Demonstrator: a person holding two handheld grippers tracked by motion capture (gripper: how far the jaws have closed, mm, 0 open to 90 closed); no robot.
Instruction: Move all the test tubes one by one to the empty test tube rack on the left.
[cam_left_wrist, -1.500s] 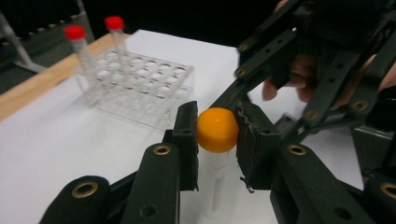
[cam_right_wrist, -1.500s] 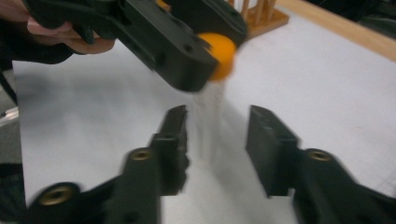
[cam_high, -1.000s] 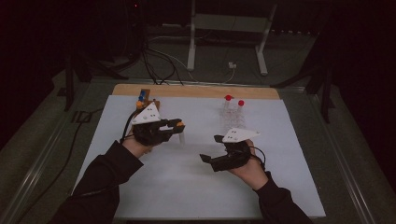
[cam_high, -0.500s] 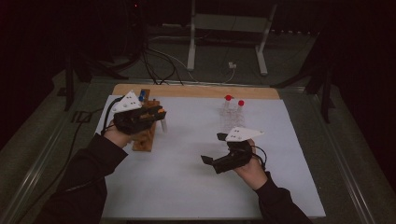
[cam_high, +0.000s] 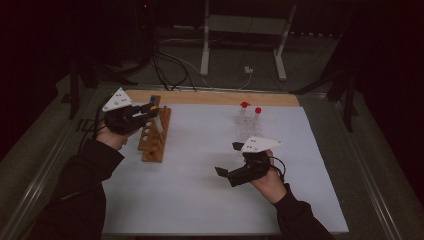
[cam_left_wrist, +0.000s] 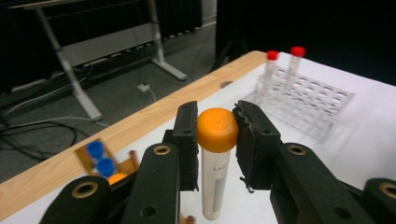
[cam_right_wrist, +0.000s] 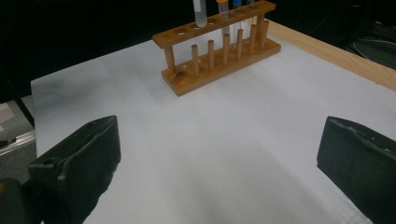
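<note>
My left gripper (cam_left_wrist: 215, 135) is shut on an orange-capped test tube (cam_left_wrist: 215, 186), held upright by its cap. In the high view the left gripper (cam_high: 150, 109) hovers over the far end of the wooden tube rack (cam_high: 154, 136). The right gripper view shows the held tube (cam_right_wrist: 200, 13) with its tip just above the top bar of the rack (cam_right_wrist: 219, 51). Two blue-capped tubes (cam_left_wrist: 100, 158) and an orange-capped one stand in that rack. My right gripper (cam_high: 227, 159) is open over bare white table, nothing between its jaws (cam_right_wrist: 219, 154).
A clear plastic rack (cam_high: 248, 127) with two red-capped tubes (cam_left_wrist: 284, 53) stands at the back right of the white mat (cam_high: 200, 200). A wooden strip (cam_high: 225, 98) runs along the mat's far edge. Metal stand legs and cables lie on the floor beyond.
My left gripper has carried the orange-capped tube left and back, from the mat's middle to above the wooden rack. The right gripper has hardly moved.
</note>
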